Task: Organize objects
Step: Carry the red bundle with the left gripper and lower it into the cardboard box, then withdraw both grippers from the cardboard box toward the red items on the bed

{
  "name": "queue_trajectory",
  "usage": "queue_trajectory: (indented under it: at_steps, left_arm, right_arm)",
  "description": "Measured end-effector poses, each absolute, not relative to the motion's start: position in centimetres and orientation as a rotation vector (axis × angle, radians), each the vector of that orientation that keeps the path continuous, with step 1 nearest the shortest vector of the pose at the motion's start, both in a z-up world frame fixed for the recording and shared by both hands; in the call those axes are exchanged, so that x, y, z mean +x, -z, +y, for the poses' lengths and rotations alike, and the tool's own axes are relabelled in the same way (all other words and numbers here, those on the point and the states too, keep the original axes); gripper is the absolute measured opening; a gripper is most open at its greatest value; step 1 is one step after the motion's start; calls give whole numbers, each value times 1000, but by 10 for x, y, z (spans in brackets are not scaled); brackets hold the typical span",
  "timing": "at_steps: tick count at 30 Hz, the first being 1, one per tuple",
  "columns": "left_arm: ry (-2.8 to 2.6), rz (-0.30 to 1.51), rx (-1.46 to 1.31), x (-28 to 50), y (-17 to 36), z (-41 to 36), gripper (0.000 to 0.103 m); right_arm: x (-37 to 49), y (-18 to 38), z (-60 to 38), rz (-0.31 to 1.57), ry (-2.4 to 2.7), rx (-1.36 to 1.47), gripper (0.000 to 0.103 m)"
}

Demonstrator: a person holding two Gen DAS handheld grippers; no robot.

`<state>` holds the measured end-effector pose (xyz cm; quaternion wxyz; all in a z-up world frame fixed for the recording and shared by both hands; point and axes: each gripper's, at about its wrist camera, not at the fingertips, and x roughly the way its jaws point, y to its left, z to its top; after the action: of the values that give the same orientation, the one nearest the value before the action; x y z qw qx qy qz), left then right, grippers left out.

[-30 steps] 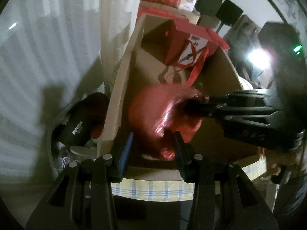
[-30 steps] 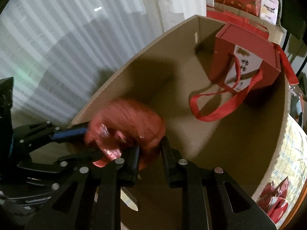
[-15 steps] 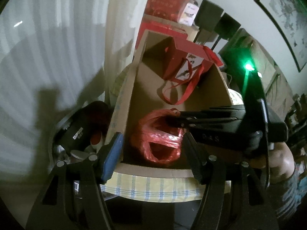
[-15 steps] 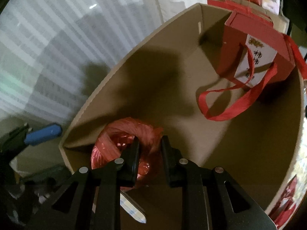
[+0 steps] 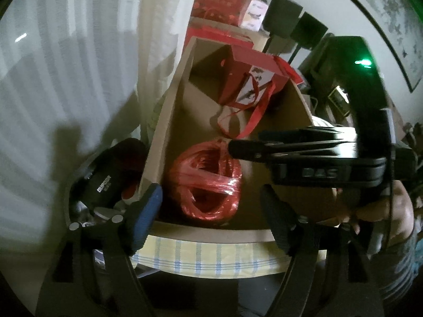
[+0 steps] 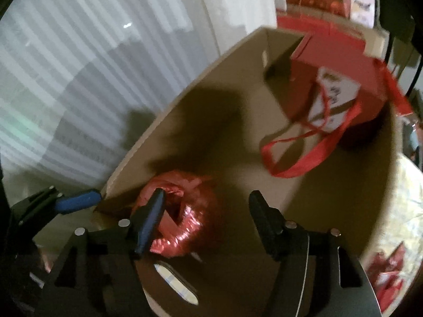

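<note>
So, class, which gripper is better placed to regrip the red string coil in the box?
Probably the right gripper: open, reaching inside the cardboard box, one finger at the red string coil. The left gripper, also open, sits outside the near wall.

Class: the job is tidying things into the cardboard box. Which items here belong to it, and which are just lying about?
In the job: red twine coil, cardboard box, red gift bag, both open grippers: left, right.

Lying about: black shoe, checked cloth, wall picture.

Both wrist cameras looked down, close, into the cardboard box (image 5: 169,121) (image 6: 185,100): left from its near end, right above it.
</note>
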<state>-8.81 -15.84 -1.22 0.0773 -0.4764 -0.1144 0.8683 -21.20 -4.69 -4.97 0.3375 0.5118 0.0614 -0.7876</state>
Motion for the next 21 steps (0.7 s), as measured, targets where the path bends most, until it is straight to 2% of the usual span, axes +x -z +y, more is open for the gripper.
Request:
queue_trajectory:
  at_steps: [8, 21]
  left_arm:
    - [-2591, -276, -1376, -81, 3, -133, 74]
    - [-2478, -229, -1285, -72, -5, -62, 74]
  right_arm:
    - [-191, 12, 18, 182, 2218, 1230, 80]
    - [-134, -16, 149, 136, 2456, 1190, 83]
